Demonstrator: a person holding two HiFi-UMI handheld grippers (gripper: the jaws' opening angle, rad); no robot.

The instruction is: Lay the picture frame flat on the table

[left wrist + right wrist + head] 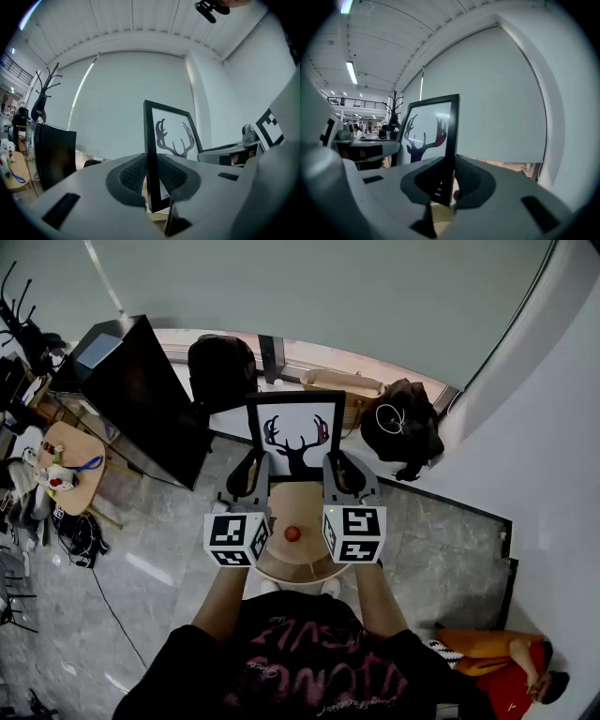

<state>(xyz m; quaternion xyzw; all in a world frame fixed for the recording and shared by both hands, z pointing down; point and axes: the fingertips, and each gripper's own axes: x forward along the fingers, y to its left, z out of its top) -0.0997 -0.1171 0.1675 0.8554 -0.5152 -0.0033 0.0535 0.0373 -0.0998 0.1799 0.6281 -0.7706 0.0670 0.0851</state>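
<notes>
The black rectangular picture frame (295, 432) with a dark antlered-deer silhouette is standing upright at the far edge of the small round wooden table (302, 562), facing the person. The left gripper (251, 471) is clamping the frame's left side edge between its jaws, while the right gripper (336, 471) is pinching the right side edge likewise. A small red round object (292, 533) is lying near the tabletop's middle.

The left gripper (151, 180) fingers clamp the upright picture frame's (151, 154) edge.
</notes>
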